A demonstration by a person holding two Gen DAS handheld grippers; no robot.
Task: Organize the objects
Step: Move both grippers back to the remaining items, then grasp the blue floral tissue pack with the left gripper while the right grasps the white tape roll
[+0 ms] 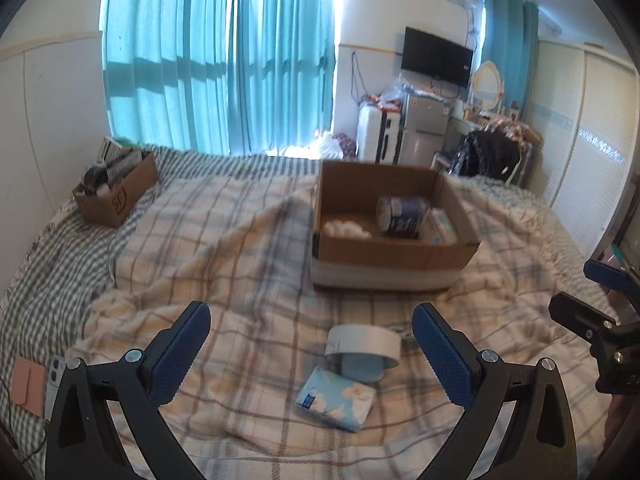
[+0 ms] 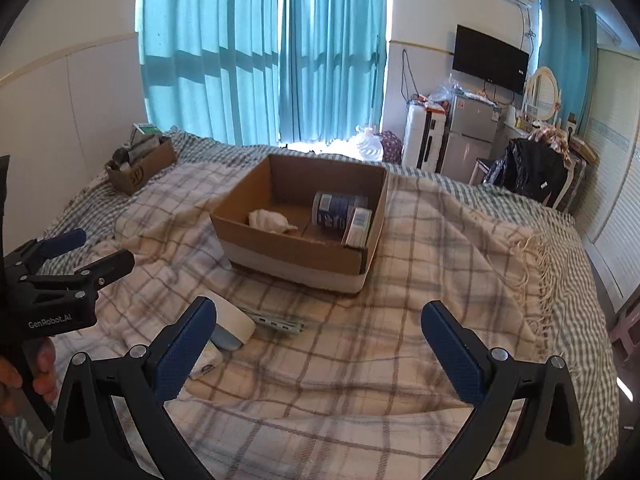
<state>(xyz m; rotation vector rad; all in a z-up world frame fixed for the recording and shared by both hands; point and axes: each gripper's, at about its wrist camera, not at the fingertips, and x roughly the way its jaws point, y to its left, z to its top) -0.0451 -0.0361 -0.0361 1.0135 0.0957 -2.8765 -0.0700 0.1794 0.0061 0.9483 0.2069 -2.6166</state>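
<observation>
Box point(image 1: 394, 249) sits mid-bed on the plaid blanket point(image 1: 224, 264), top open, all four walls up. Inside: white cloth point(image 1: 346, 230) at left, can point(image 1: 402, 216) on its side at centre-right, small carton point(image 1: 442, 230) against the right wall. Floor between cloth and can is bare.

Loose items lie on the blanket in front of the box's near wall, apart from it: tissue pack point(image 1: 336, 400), a white-and-grey device point(image 1: 362, 350) touching the pack's far edge, and a flat strip point(image 2: 276, 322) beside the device.

Left hand-held gripper point(image 1: 312, 350) is wide open, holds nothing, jaws straddling pack and device. Right hand-held gripper point(image 2: 320, 344) is wide open too, empty, over bare blanket right of the items.

Second box point(image 1: 116, 196) sits full at the bed's far-left corner by the wall. Blanket fringe point(image 2: 536, 264) marks the right edge; bare blanket lies between fringe and the main box.
</observation>
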